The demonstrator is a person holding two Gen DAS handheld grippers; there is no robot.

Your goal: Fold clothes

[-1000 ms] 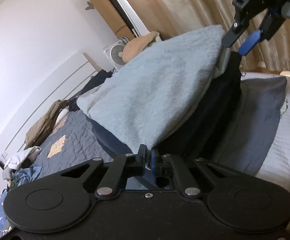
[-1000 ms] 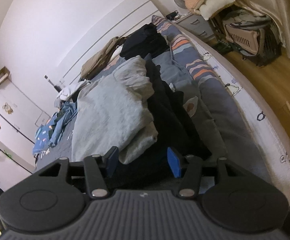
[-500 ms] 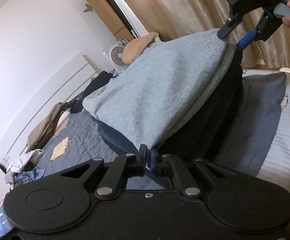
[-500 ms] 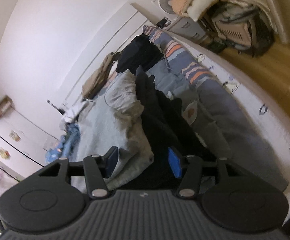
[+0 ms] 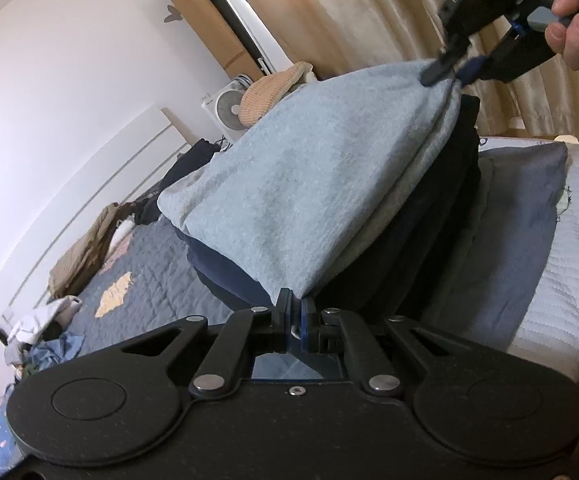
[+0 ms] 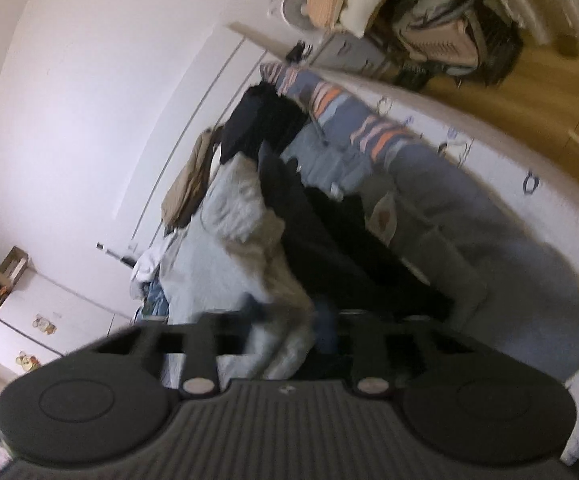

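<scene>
A light grey-blue sweatshirt point(image 5: 309, 184) is lifted off the bed, stretched between both grippers. My left gripper point(image 5: 294, 314) is shut on its lower corner. My right gripper point(image 5: 447, 72) shows at the upper right of the left wrist view, shut on the sweatshirt's upper corner. In the blurred right wrist view the sweatshirt point(image 6: 245, 240) hangs down from my right gripper point(image 6: 285, 340). A black garment point(image 5: 421, 248) lies under and beside the sweatshirt, also in the right wrist view point(image 6: 321, 236).
The bed has a grey-blue quilt point(image 5: 157, 284). Piled clothes lie at the headboard side: tan ones point(image 5: 85, 248), white and blue ones point(image 5: 41, 332). A fan point(image 5: 229, 110) stands behind. Curtains point(image 5: 361, 12) hang at the back. Wooden floor point(image 6: 529, 92) runs beside the bed.
My right gripper has closed on the sweatshirt's upper corner and moved up and to the right. The sweatshirt is pulled tighter and higher. My left gripper stays shut on the lower corner.
</scene>
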